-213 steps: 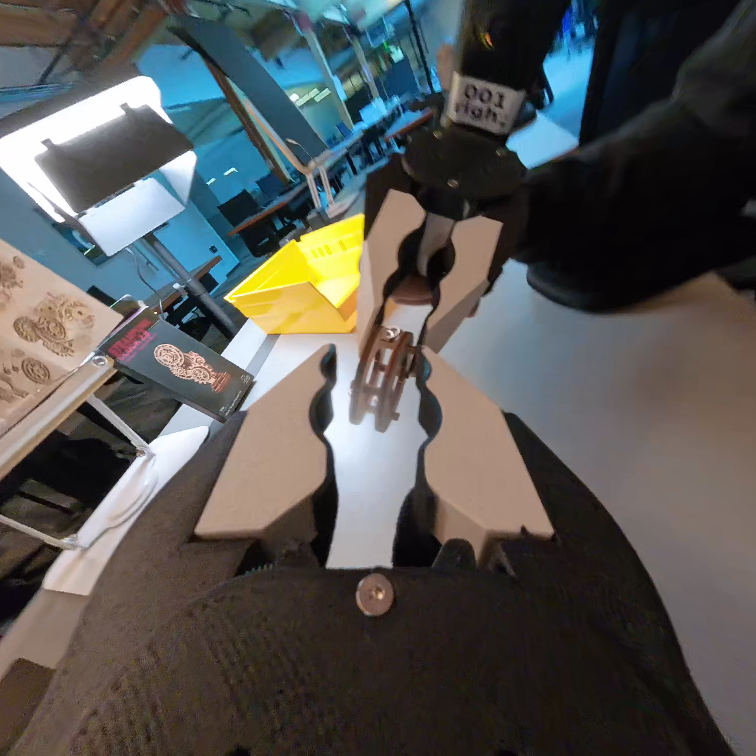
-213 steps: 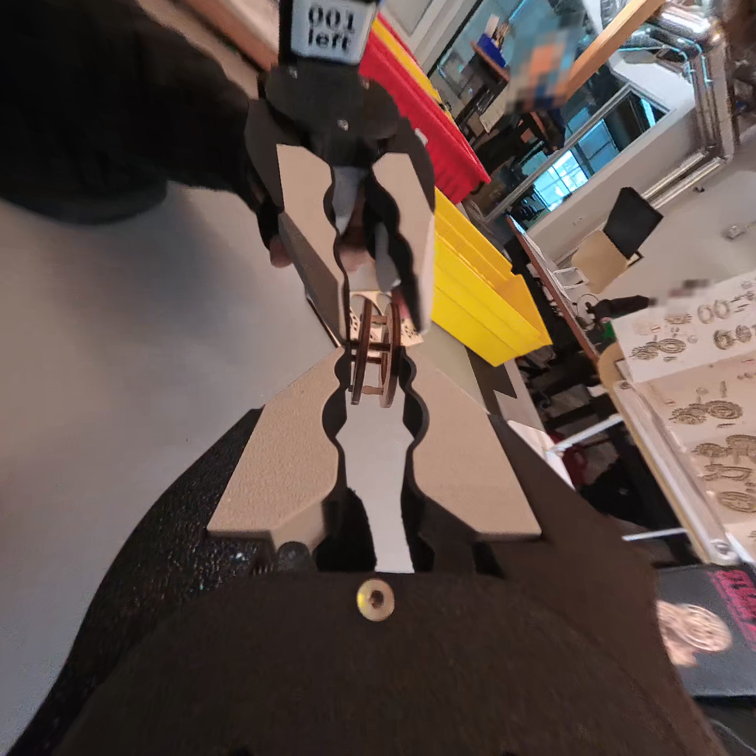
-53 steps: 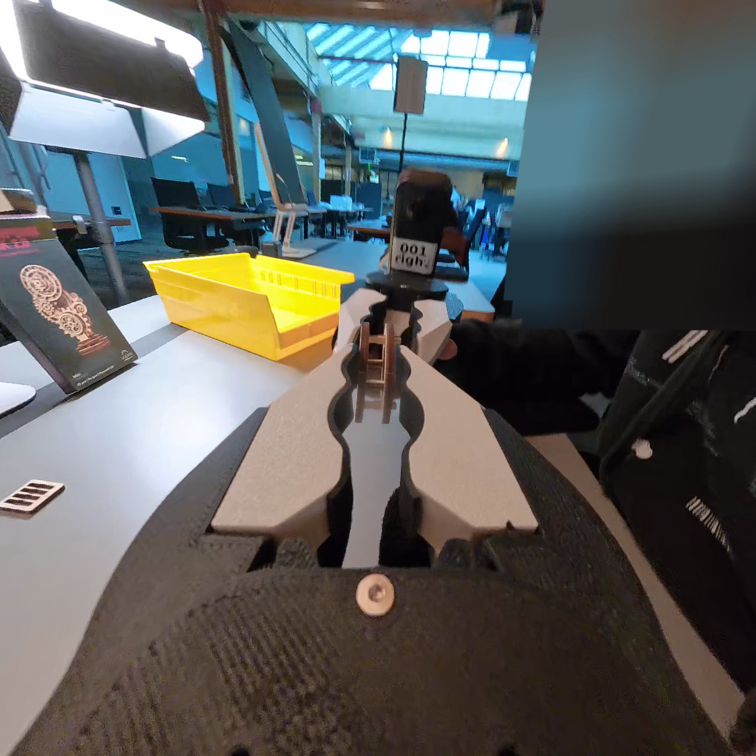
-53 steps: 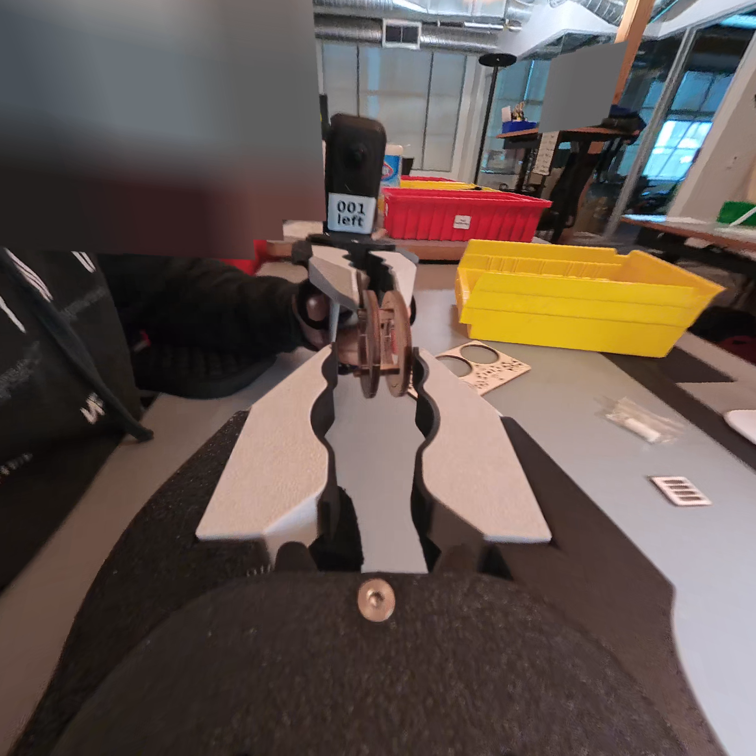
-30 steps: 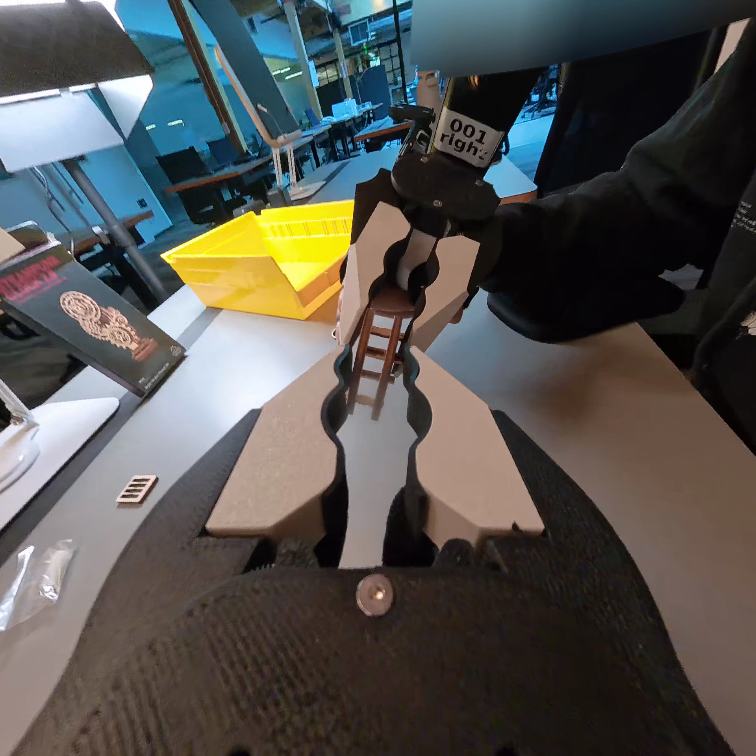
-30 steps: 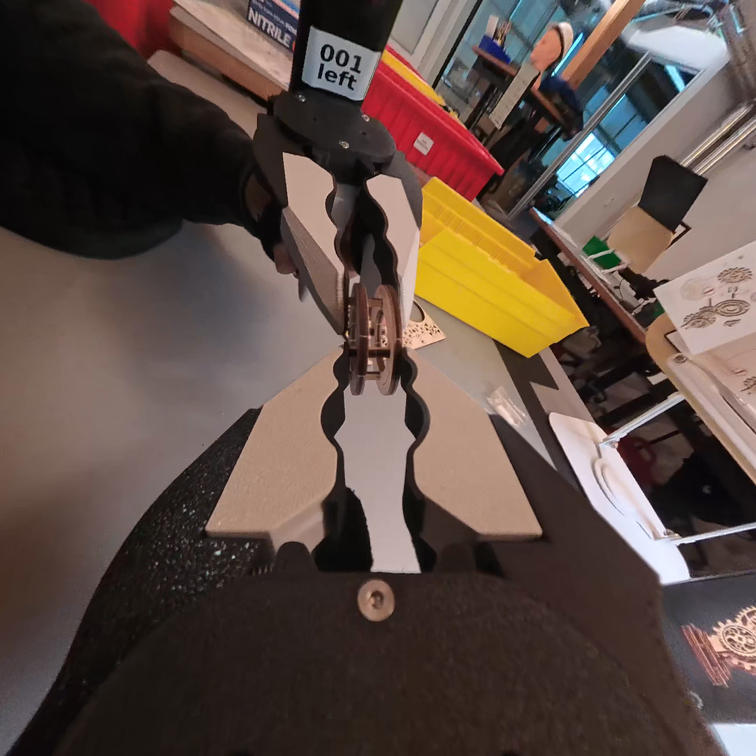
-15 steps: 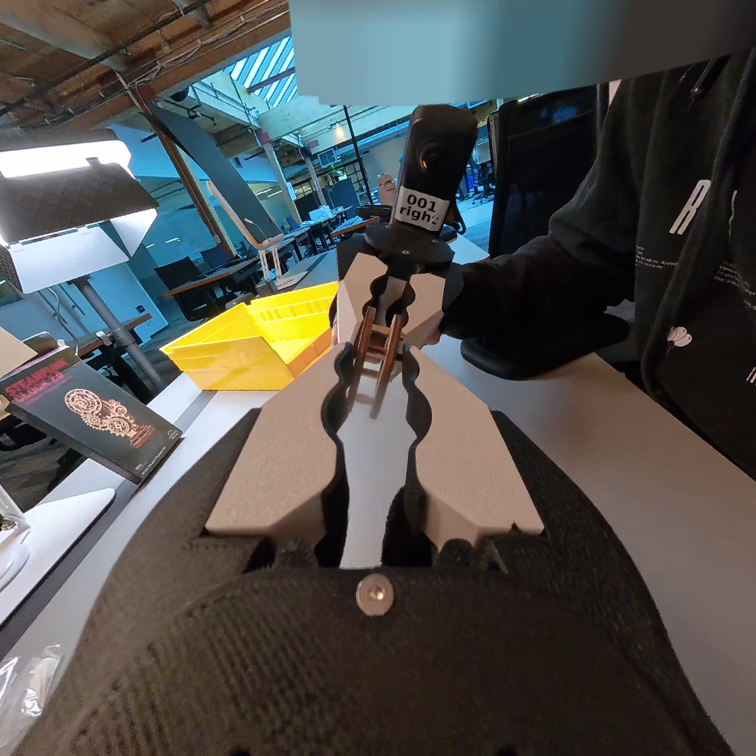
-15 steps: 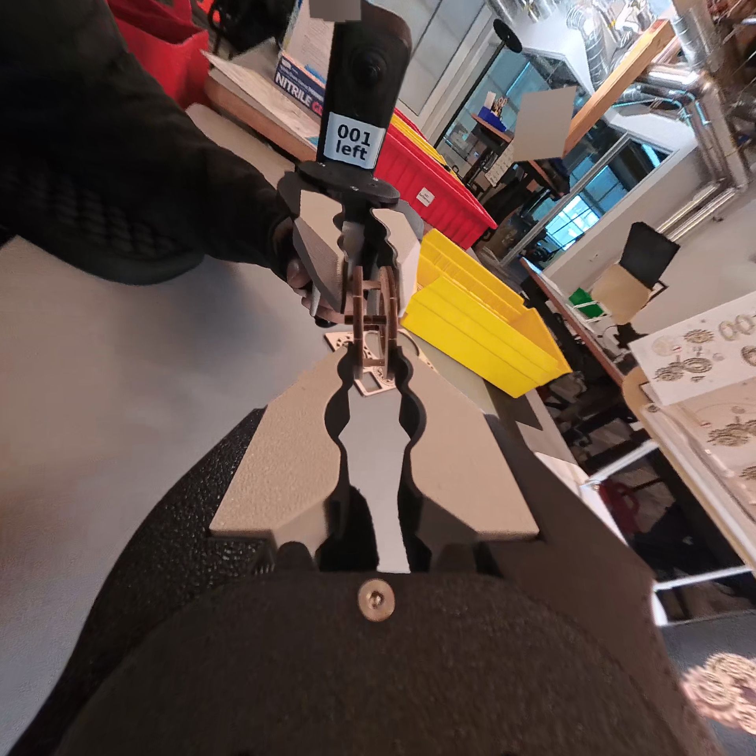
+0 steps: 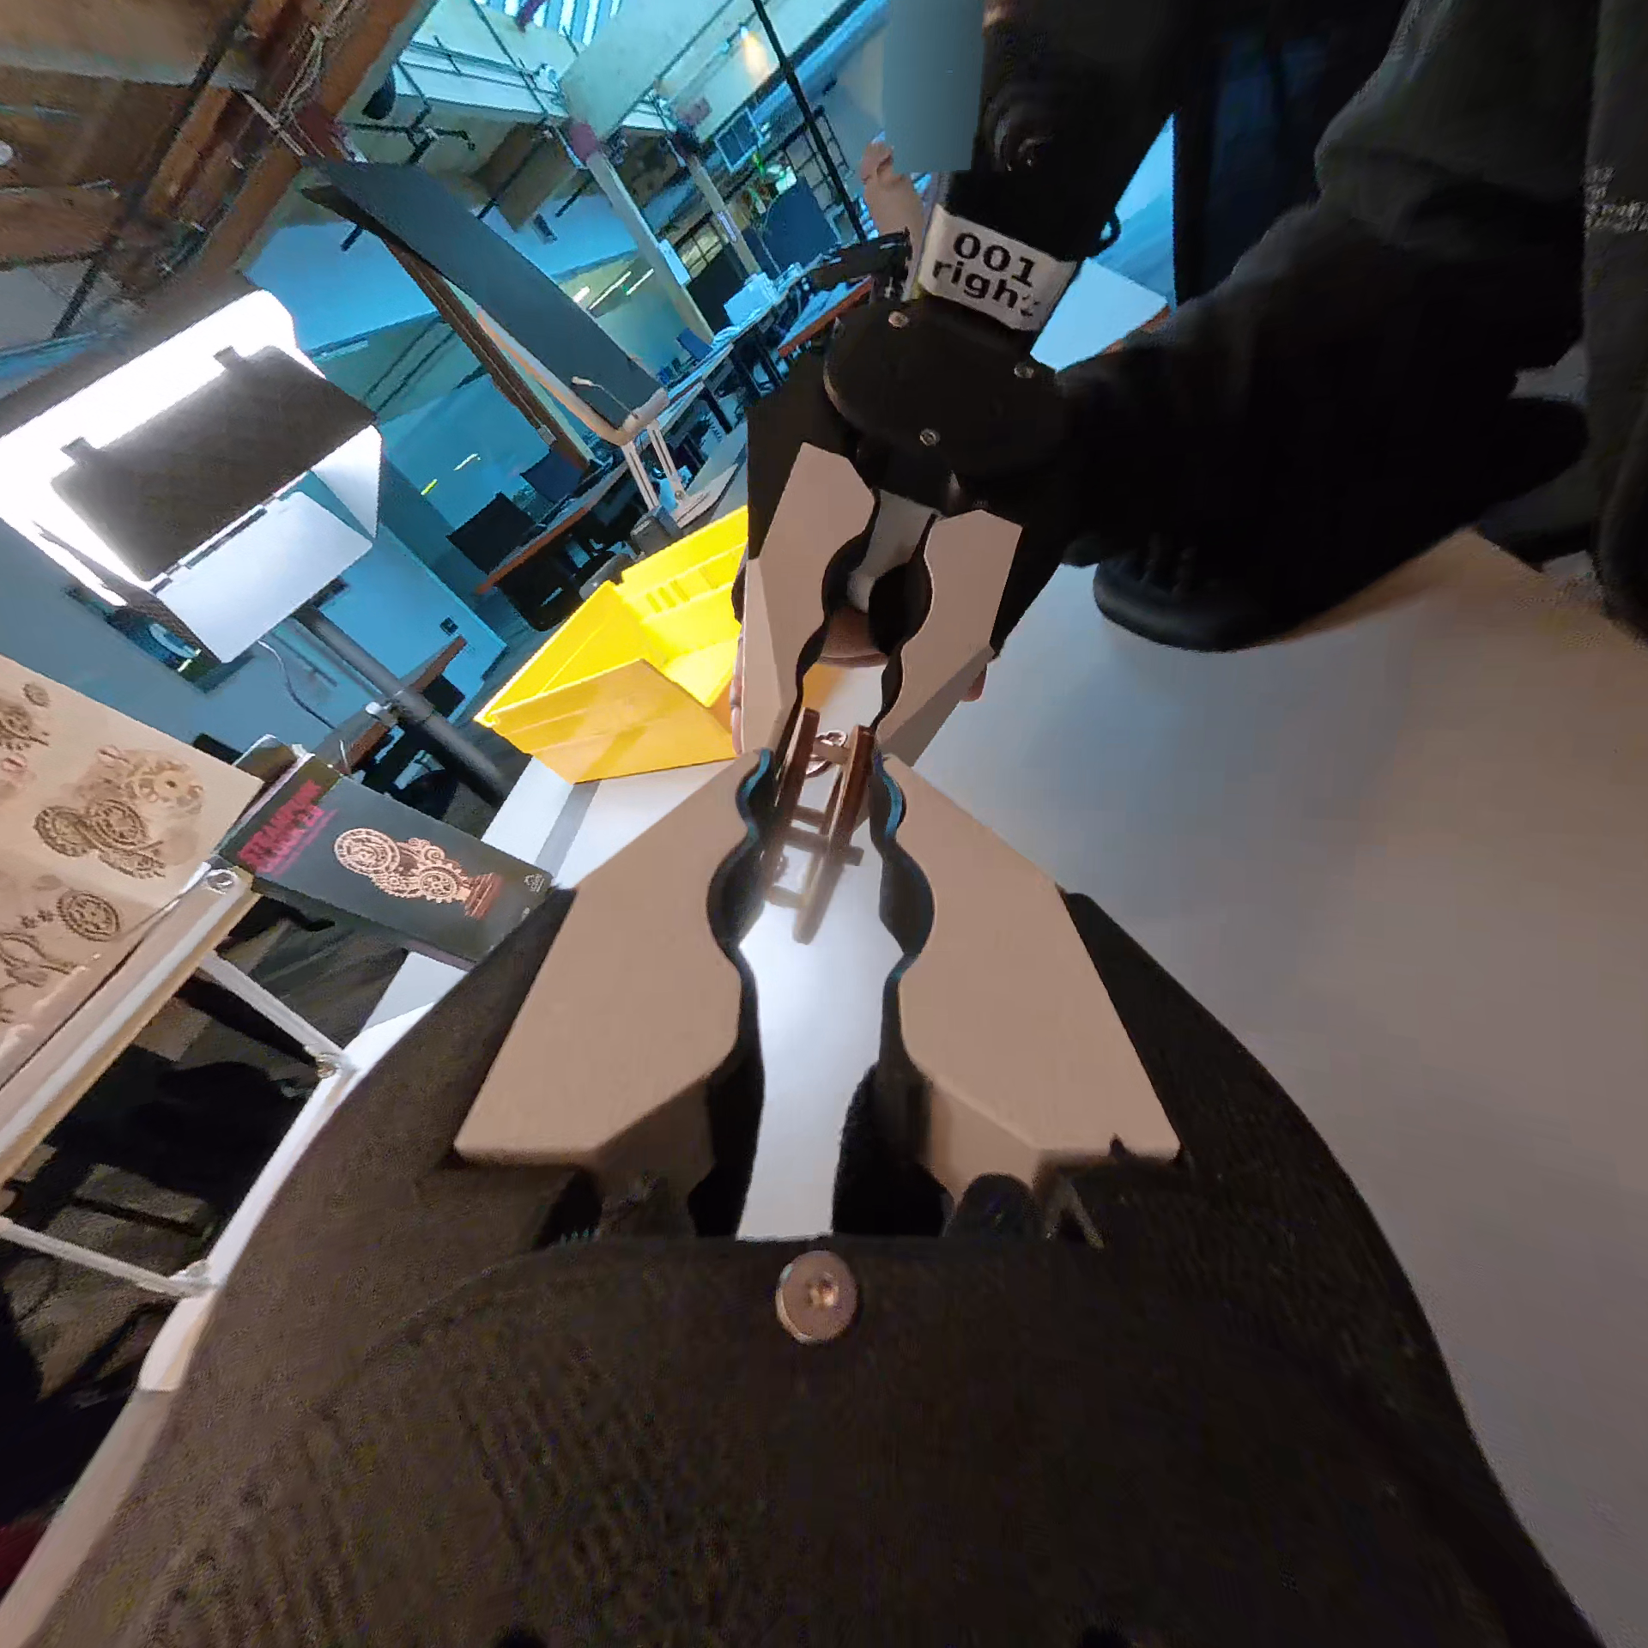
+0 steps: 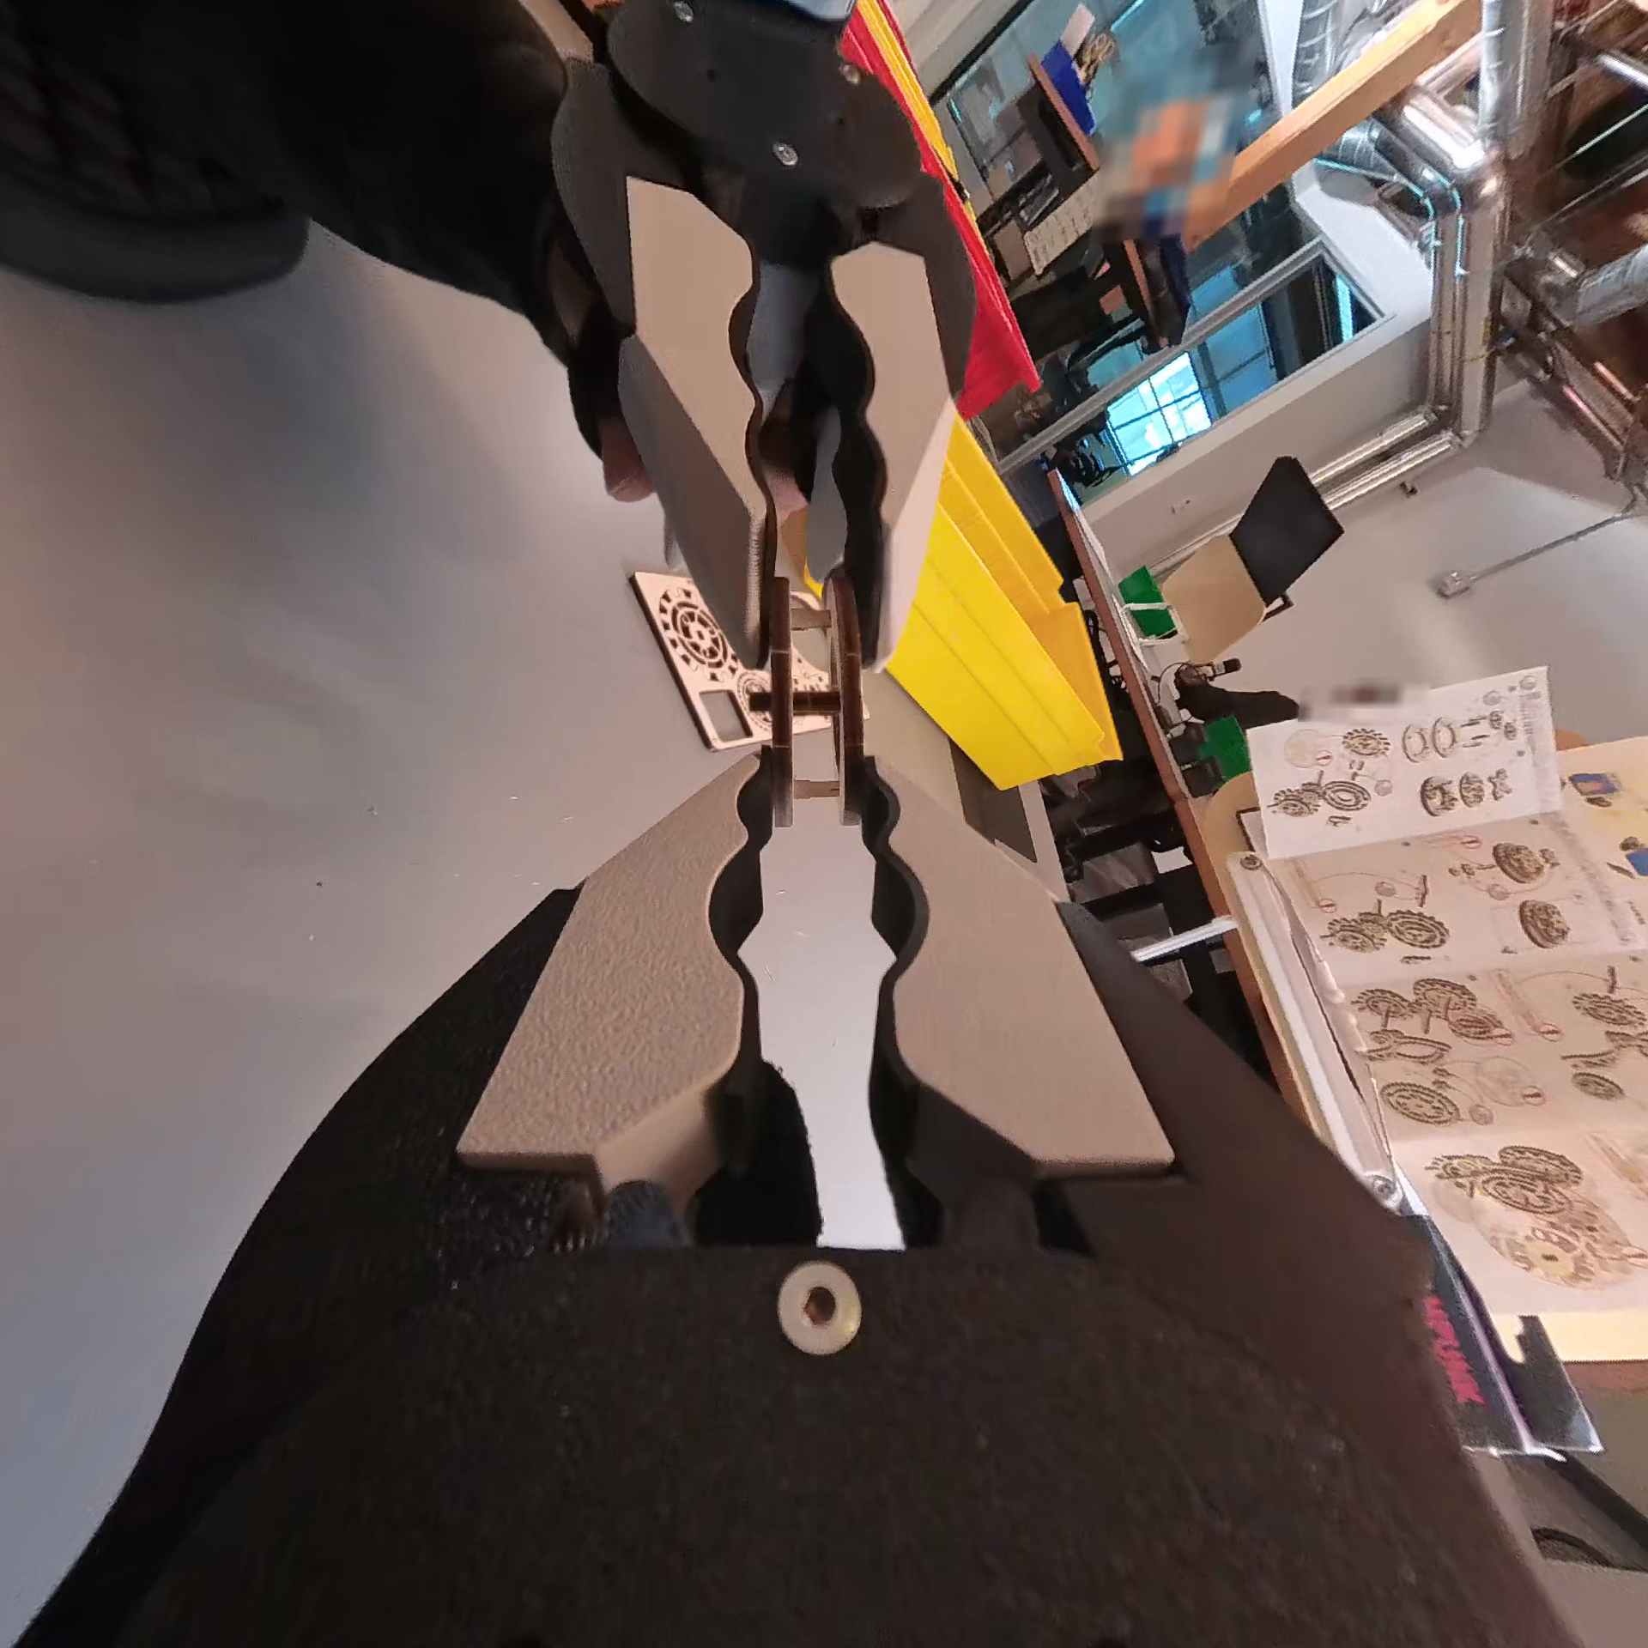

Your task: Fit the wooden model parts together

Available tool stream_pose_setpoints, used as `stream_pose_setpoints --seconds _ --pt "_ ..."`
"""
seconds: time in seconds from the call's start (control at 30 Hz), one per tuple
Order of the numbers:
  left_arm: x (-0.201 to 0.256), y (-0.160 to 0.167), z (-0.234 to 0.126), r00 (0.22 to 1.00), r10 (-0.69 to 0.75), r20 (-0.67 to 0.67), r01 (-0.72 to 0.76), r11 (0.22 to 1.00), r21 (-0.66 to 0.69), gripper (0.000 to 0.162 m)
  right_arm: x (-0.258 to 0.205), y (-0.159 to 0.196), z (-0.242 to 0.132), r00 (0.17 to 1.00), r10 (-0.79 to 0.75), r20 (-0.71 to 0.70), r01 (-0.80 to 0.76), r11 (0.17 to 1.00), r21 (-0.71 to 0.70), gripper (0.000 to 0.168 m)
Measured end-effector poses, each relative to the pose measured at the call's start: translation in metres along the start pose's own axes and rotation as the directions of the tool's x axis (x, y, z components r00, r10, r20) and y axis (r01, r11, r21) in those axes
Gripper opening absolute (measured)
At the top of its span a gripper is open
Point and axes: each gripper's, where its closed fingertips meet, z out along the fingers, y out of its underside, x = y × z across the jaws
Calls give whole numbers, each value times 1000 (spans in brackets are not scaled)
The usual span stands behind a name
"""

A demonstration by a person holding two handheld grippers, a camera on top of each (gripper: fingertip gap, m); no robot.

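A small brown wooden assembly (image 9: 849,789), two thin discs joined by short cross pegs, hangs in the air above the grey table (image 9: 1293,892). Both grippers grip it from opposite ends. My left gripper (image 9: 820,771) is shut on its near end. My right gripper (image 9: 834,722) comes in from the far side, held in a black-sleeved hand. In the right wrist view the discs (image 10: 782,713) stand edge-on. My right gripper (image 10: 811,785) clamps their lower edge. My left gripper (image 10: 816,655) clamps their upper edge.
A yellow bin (image 9: 642,687) sits just behind the grippers, also in the right wrist view (image 10: 999,678), with a red bin (image 10: 976,294) beyond it. A laser-cut parts sheet (image 10: 704,660) lies on the table. Instruction pages (image 10: 1471,981), a black box (image 9: 392,865) and a light panel (image 9: 205,482) stand alongside. The grippers are tip to tip, or close to it.
Both grippers have kept hold of the wooden assembly. They have drawn closer together and rolled, so both views are tilted. The far gripper now looms larger in each.
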Motion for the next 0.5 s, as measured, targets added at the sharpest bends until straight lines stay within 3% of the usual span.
stream_pose_setpoints --seconds 0.13,0.5 --pt "-1 0 -2 1000 11 -4 -11 1000 -3 16 2 -4 -1 998 -46 -39 46 999 14 21" --pt "4 7 -1 999 -18 -38 16 999 -52 18 -4 -2 0 999 -34 13 34 999 -34 16"
